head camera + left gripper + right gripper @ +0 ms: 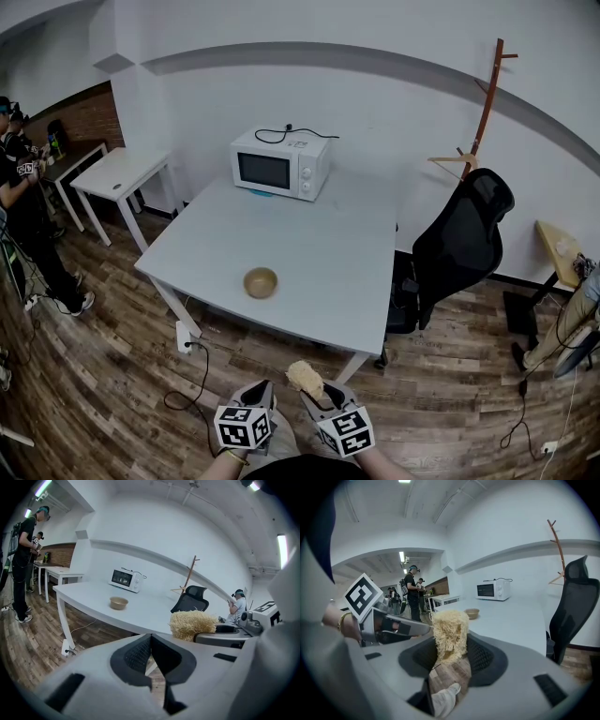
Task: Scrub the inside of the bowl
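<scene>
Grey left gripper point(150, 654) hangs clenched and empty, well short of the white table point(309, 234), where the small tan wooden bowl point(261, 282) sits near the front edge. Beside it, the right gripper point(451, 654) grasps a straw-coloured fibrous scrubber point(449, 630). Scrubbing without bracing could skid the light bowl off the table.

1. Pale tan bowl point(261, 282), plain all over.
2. Straw-yellow scrubber point(305, 377), stringy and uneven in tone.
3. White worktop point(319, 234); on its far side a white microwave point(279, 165) with dark door window and a black cable on top.
4. Black-and-white square markers on the cubes of the left gripper point(264, 389) and right gripper point(317, 394); light grey bodies, dark grey ribbed fingers point(136, 654).
5. Black chair point(459, 234) on the right; reddish-brown coat stand point(487, 94) farther off.
6. Brown floor point(103, 375), wood-plank pattern.
</scene>
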{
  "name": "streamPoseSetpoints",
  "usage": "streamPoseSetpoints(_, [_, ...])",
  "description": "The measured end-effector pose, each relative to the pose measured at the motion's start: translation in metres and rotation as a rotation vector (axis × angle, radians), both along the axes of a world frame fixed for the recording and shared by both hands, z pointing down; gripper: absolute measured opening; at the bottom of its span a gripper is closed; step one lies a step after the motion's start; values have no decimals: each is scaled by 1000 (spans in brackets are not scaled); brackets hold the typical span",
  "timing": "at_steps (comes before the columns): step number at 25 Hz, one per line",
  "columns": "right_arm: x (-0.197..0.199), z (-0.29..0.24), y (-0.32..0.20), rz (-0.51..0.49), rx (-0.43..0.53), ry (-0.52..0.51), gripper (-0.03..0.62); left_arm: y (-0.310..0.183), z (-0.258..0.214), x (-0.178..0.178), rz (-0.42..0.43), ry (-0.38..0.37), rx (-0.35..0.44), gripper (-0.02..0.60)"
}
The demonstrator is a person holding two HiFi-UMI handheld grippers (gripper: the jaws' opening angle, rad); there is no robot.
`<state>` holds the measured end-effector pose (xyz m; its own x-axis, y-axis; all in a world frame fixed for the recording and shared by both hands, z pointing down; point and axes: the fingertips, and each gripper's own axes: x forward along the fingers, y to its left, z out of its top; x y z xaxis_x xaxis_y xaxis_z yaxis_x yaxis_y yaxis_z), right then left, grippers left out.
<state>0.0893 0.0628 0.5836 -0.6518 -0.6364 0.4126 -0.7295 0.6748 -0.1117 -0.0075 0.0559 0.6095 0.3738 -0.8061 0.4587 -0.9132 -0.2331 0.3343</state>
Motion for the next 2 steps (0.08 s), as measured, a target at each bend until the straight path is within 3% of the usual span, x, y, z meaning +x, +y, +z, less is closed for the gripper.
streamPoseSetpoints(2, [-2,1,0,-4,1,1,175,0,1,-2,-3,3,-3,20])
